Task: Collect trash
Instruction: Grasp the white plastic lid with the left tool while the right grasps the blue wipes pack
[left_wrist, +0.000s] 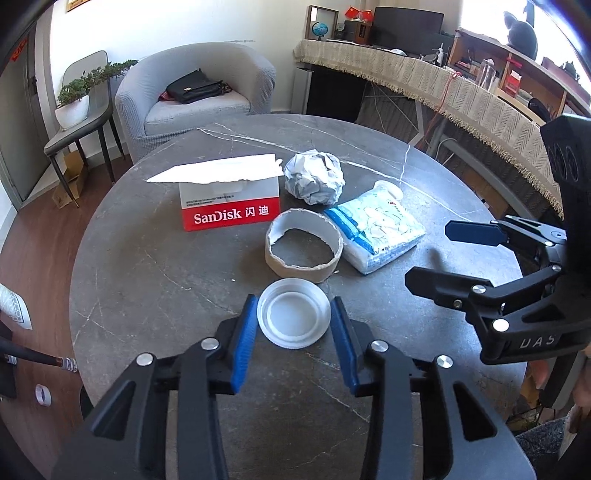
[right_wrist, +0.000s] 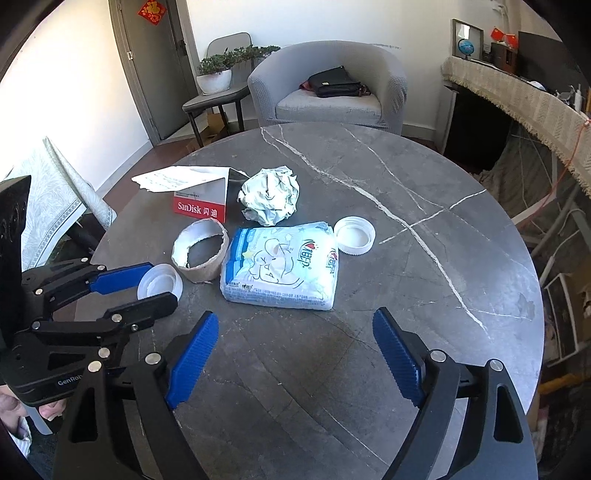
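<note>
While straddling white lid (left_wrist: 293, 318), left gripper (left_wrist: 294, 325) open, right gripper (right_wrist: 295, 354) open, hovering.

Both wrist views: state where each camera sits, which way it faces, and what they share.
Left wrist: behind the left gripper, facing across the round table at a white lid between its open fingers; the right gripper shows at right.
Right wrist: behind the open right gripper, facing the tissue pack; the left gripper shows at left.
Shared: lid, cardboard ring, SanDisk box, crumpled paper, armchair.
</note>
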